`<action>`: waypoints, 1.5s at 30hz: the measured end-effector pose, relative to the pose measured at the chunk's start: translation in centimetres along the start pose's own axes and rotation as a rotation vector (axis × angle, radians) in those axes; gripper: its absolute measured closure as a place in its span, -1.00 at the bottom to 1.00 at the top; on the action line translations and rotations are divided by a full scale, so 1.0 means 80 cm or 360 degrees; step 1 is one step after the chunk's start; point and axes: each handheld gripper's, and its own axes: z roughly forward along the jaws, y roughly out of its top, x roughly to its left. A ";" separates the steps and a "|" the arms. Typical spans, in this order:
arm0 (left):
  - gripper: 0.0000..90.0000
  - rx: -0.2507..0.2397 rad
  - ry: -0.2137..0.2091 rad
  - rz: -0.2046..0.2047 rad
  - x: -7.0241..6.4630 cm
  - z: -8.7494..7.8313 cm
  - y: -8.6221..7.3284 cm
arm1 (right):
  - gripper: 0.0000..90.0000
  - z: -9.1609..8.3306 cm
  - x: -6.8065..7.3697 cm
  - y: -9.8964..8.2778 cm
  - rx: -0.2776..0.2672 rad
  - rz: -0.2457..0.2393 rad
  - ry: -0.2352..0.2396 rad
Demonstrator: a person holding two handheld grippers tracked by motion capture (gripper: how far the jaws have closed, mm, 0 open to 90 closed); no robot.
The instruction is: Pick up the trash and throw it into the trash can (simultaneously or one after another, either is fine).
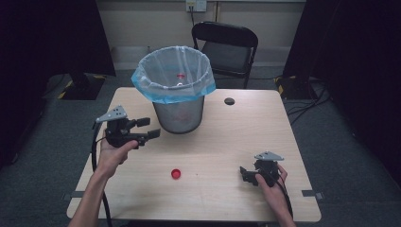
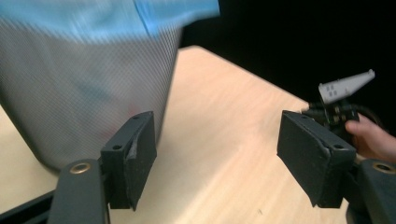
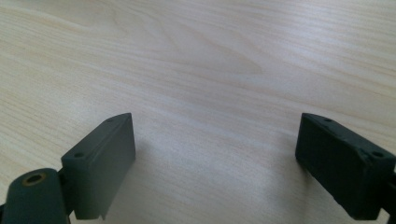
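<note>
A grey mesh bin (image 1: 178, 112) lined with a clear bag that has a blue rim stands at the table's far middle. Something small and red (image 1: 180, 75) lies inside it. A red bottle cap (image 1: 176, 173) lies on the wooden table (image 1: 222, 142) near the front. My left gripper (image 1: 149, 127) hovers just left of the bin, open and holding nothing. In the left gripper view, this gripper (image 2: 217, 135) has the bin's wall (image 2: 79, 93) at its left. My right gripper (image 1: 244, 174) rests low at the front right, open over bare wood (image 3: 215, 140).
A black folding chair (image 1: 227, 47) stands behind the table. A dark cable hole (image 1: 229, 100) sits in the tabletop to the right of the bin. Cables lie on the floor at the right. The other hand and its gripper (image 2: 341, 100) appear far off in the left gripper view.
</note>
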 end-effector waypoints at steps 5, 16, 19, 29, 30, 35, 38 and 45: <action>-0.36 0.0072 0.0004 0.0007 -0.005 0.009 -0.025 | -0.75 0.000 0.000 0.000 0.0000 0.0000 0.0000; -0.47 0.0165 -0.0096 0.0013 -0.012 0.033 -0.065 | -0.75 0.000 0.000 0.000 0.0000 0.0000 0.0000; -0.49 0.0206 -0.0113 0.0015 -0.015 0.040 -0.074 | -0.75 0.000 0.000 0.000 0.0000 0.0000 0.0000; -0.41 0.0366 -0.0068 0.0041 -0.025 0.067 -0.106 | -0.75 0.000 0.000 0.000 0.0000 0.0000 0.0000; -0.41 0.0406 -0.0067 0.0061 -0.027 0.071 -0.110 | -0.75 0.000 0.000 0.000 0.0000 0.0000 0.0000; -0.34 0.0478 -0.0071 0.0075 -0.033 0.084 -0.126 | -0.75 0.000 0.000 0.000 0.0000 0.0000 0.0000; -0.29 0.0521 -0.0086 0.0092 -0.036 0.089 -0.131 | -0.75 0.000 0.000 0.000 0.0001 -0.0005 0.0002; -0.15 0.0580 -0.0110 0.0125 -0.043 0.104 -0.145 | -0.75 0.000 0.000 0.000 0.0002 -0.0005 0.0004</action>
